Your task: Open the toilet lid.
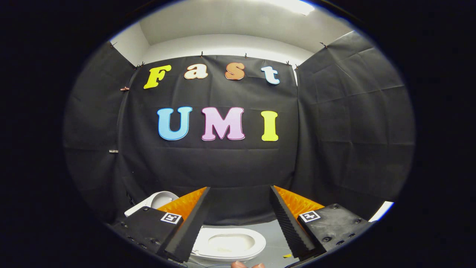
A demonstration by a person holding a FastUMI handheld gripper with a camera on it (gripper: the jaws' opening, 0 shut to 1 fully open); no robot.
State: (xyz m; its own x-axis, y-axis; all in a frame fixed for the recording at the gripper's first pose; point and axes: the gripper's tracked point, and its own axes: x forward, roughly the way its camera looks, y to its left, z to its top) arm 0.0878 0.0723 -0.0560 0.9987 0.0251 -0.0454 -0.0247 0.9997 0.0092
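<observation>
Tool (238,223): hanging wide open, gripping nothing.
Toilet bowl (228,243): sitting between the fingers, below them.
Lid (156,201): standing up behind-left of the bowl.

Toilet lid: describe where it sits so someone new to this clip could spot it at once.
Start at the black cloth wall and drop to the grey floor, where a white toilet bowl shows between the open gripper fingers. The toilet lid is the white curved piece beyond the left finger, apparently raised; unlike the bowl, it has no hollow.
</observation>
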